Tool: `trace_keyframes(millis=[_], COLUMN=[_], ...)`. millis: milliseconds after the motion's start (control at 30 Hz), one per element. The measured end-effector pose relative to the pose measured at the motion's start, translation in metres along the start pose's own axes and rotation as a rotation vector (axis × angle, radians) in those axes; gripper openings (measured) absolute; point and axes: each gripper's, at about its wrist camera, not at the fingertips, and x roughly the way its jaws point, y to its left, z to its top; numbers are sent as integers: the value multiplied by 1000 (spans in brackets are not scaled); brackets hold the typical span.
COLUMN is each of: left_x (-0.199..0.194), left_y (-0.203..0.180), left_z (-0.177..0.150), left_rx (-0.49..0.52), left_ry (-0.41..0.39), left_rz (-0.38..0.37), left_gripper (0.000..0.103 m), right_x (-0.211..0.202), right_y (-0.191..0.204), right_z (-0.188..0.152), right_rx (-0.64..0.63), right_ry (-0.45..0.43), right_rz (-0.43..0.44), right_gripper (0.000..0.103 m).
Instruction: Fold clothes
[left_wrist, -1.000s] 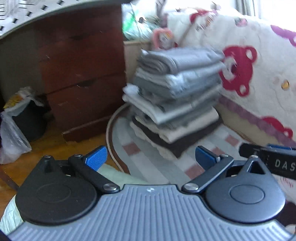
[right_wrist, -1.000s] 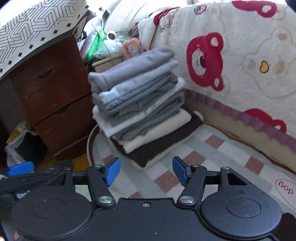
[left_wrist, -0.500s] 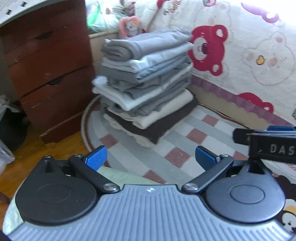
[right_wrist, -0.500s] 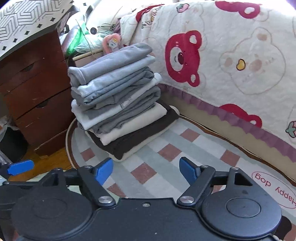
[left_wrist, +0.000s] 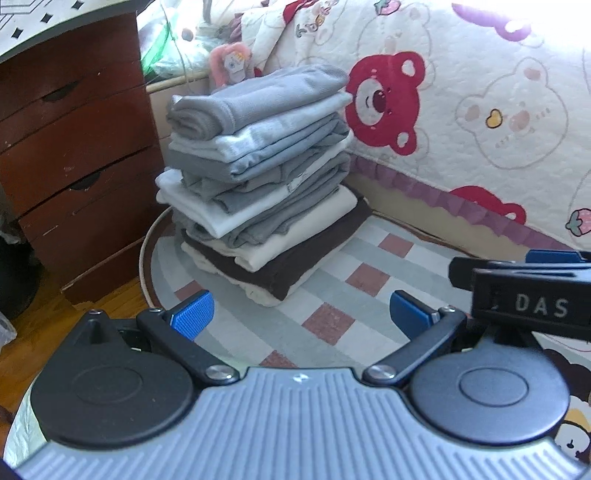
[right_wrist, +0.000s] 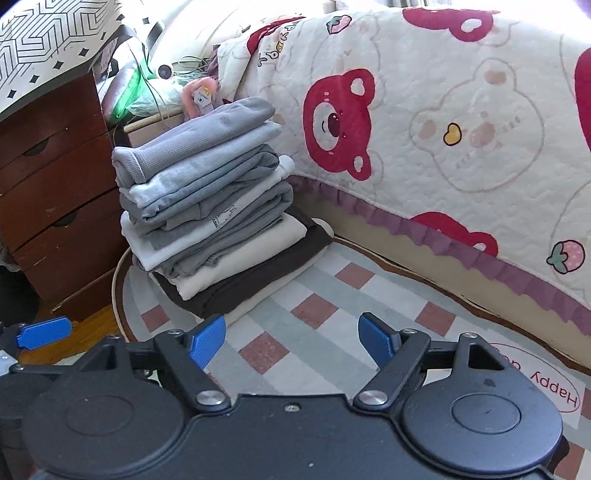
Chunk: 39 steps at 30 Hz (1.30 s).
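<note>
2 grippers: left gripper (left_wrist: 299, 314) and right gripper (right_wrist: 291, 339), jaws apart, empty.
Stack: tall pile of folded grey, cream and brown clothes (right_wrist: 210, 206), leaning.
Advice: approach gently; avoid toppling.

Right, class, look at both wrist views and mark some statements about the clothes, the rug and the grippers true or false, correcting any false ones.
1. The stack of folded clothes stands on the checked rug. True.
2. The right gripper grips a grey shirt. False: its jaws are open and empty.
3. The top garment is grey. True.
4. The left gripper is shut. False: it is open, nothing between its fingers.
5. The wooden drawers stand right of the stack. False: left.
</note>
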Motion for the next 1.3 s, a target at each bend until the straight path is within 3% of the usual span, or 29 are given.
trace_keyframes(millis=[767,933,1300], left_x=[-11,-15,-16], left_y=[-7,-17,-19], left_z=[1,0,-5], left_rx=[31,92,109], left_ry=[3,-33,-28], left_rz=[6,67,23], left_gripper=[103,103,103], right_x=[-18,-19,-21], right_y=[-1,-2,1], right_z=[2,3,1], right_rx=[14,11,-16], right_ry=[-24,-29,-25], right_rz=[7,-2,-14], right_gripper=[85,85,86])
